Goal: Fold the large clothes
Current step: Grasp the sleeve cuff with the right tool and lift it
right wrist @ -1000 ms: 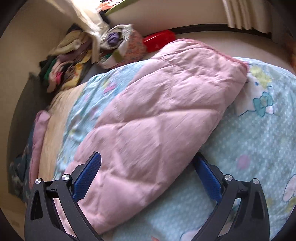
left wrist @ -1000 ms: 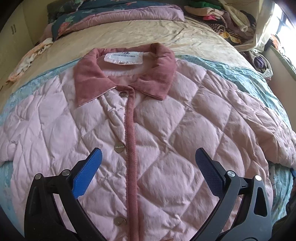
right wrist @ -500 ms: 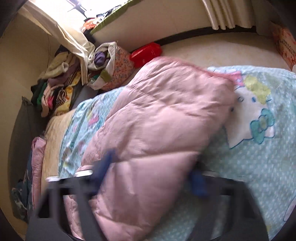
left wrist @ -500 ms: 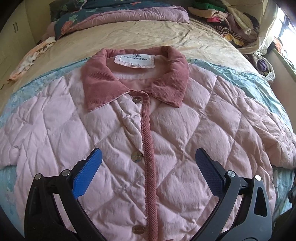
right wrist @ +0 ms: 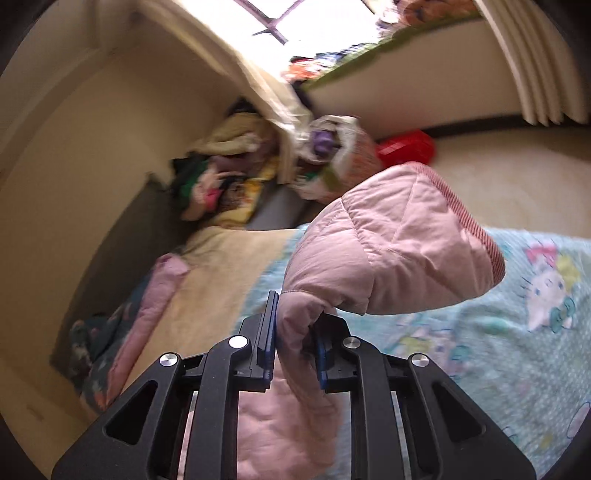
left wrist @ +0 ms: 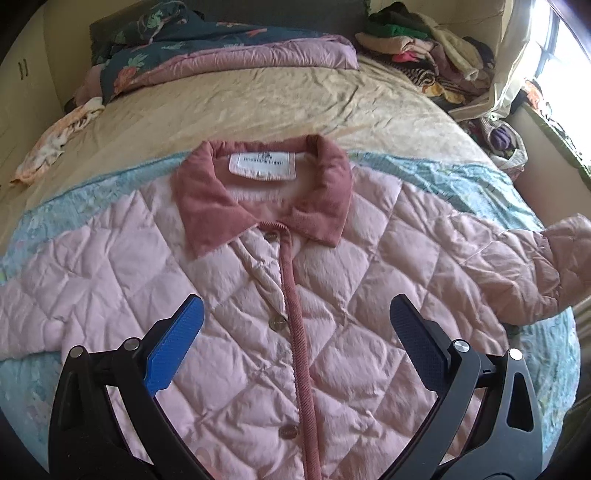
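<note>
The pink quilted jacket (left wrist: pixel 229 295) lies buttoned, front up, on the bed (left wrist: pixel 258 107). The right gripper (right wrist: pixel 293 345) has just clenched onto its sleeve (right wrist: pixel 391 243), lifting it; the left gripper (left wrist: pixel 295 332) hovers spread wide above the chest.

Pink quilted jacket (left wrist: pixel 229 295) — buttoned, front up on bed, one sleeve (right wrist: pixel 388 251) raised

Daylight pours from an overexposed window (right wrist: pixel 295 22). The right wrist view is smeared by motion blur; the left is sharp. Fisheye bending and dark corners frame both.
</note>
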`<state>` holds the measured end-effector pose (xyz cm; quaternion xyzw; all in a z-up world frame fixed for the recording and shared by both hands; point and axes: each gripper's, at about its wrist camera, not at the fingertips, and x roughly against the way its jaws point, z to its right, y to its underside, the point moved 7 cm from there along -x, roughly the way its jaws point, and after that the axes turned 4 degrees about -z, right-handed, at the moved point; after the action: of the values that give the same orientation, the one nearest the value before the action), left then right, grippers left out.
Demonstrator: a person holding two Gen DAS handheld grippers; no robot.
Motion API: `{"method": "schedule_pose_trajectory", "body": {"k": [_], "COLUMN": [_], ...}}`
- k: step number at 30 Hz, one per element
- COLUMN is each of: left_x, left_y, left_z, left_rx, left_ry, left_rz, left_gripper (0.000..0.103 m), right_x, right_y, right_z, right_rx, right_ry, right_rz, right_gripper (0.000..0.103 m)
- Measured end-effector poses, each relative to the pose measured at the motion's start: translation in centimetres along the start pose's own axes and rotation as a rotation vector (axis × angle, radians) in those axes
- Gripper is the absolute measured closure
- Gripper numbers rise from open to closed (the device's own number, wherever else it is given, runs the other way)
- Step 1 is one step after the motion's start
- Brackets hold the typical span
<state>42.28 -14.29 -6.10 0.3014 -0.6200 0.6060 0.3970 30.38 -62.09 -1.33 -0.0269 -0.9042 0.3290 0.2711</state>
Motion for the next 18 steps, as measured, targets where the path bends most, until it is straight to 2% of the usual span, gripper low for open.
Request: {"method": "schedule_pose_trajectory", "body": {"k": [4,11,18], "left_x": [2.0,4.3,5.5], "left_y": [-0.8,-1.7,-1.8], "left_z": [-0.9,-4.2,-8.0], "left_rx": [-0.015,0.02,0.058], "left_ry": [-0.021,-0.02,-0.022], "left_rz": [0.038,0.063,0.073], "left_gripper": [0.008,0.008,0.008], "right_x": [1.3,3.7,4.5], "right_y": [0.2,3.0,6.5], "right_z": [-5.6,-13.6,-19.7], "right_rx": [0.092,0.253,0.359], "right_ry": [-0.091,-0.209,-0.268], "right_rz": [-0.009,-0.036,-0.064], "right_gripper": [0.087,0.087,0.087]}}
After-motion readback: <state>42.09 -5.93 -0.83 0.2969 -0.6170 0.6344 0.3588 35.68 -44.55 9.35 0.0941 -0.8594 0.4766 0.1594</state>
